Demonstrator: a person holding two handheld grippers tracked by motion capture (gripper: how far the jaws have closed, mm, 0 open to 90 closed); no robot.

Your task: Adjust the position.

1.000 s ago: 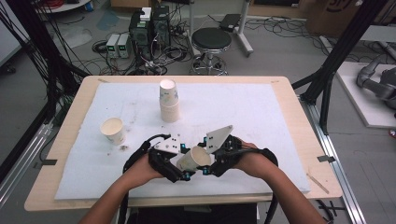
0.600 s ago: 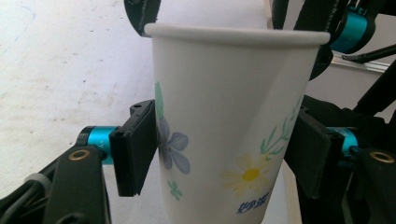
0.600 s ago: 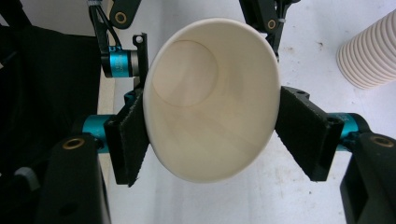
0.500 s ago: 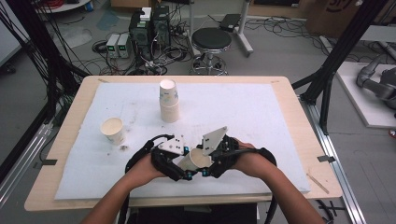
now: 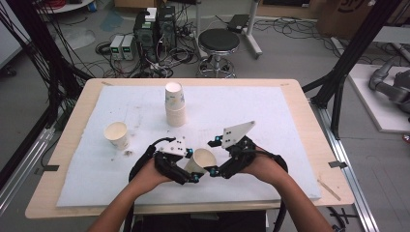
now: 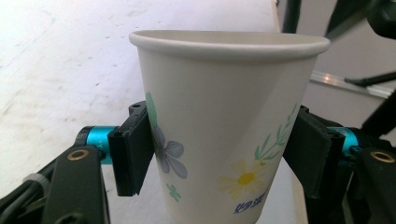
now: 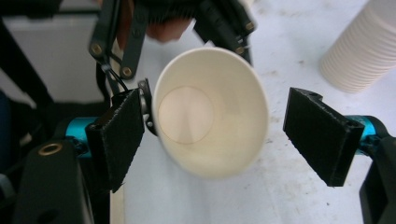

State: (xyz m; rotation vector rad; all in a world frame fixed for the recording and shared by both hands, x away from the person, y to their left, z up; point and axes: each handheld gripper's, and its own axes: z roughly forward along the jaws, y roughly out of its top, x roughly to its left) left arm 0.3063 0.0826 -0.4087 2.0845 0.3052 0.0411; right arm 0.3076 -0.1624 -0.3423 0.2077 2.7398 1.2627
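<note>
The paper cup's (image 6: pixel 224 135) base runs off the bottom edge of the left gripper view, cutting its blue lettering short. Whether the left gripper's (image 6: pixel 229 154) pads press the cup wall cannot be told. In the right gripper view, the cup stack (image 7: pixel 362 49) beyond the right jaw is cropped at the frame's corner.

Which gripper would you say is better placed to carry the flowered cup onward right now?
Left: the left gripper has its pads on the cup, while the right gripper is open around its rim.
</note>
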